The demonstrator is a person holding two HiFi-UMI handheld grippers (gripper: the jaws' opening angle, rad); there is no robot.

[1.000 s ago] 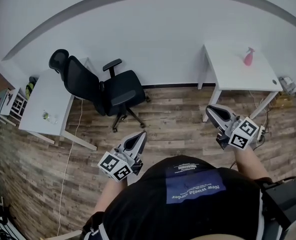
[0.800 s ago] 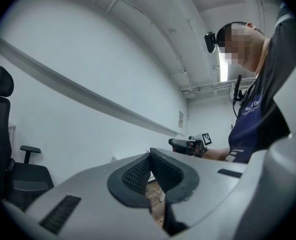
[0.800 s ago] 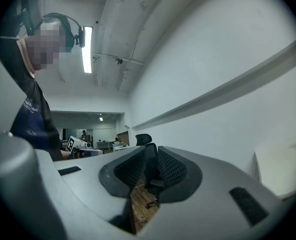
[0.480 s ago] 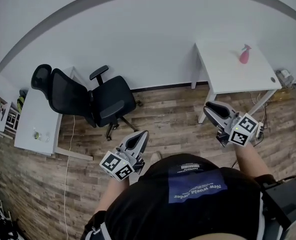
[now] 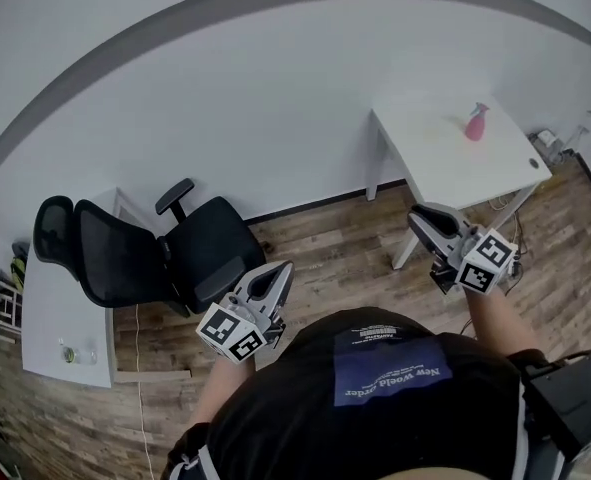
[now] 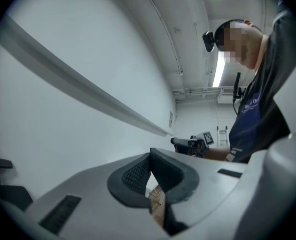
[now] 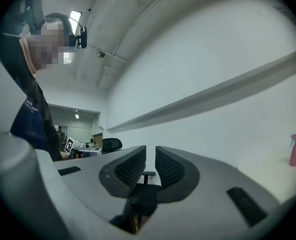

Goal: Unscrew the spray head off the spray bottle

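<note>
Head view has the pink bottle (image 5: 474, 124) standing upright on the white table (image 5: 445, 163) against the wall, up at the right, with the spray head (image 5: 479, 108) on it. Neither gripper is anywhere close: both are held out in front of the person over the wood floor (image 5: 335, 253), well apart from the table.

The left hand-held gripper (image 5: 281, 269) has its jaws pressed fully together with nothing in them. It points roughly toward the black chair (image 5: 200, 258). The right hand-held gripper (image 5: 416, 214) has just been opening its jaws to a narrow slit, also empty. Its own view catches the bottle small and far off at the right edge.

So this looks like the approach step, with no unscrewing started yet. The next move is probably to get over to the table and open both sets of jaws a lot wider. Then one gripper clamps the bottle body while the other takes the head and twists. The bottle looks light, so a sloppy first touch could knock it over.
</note>
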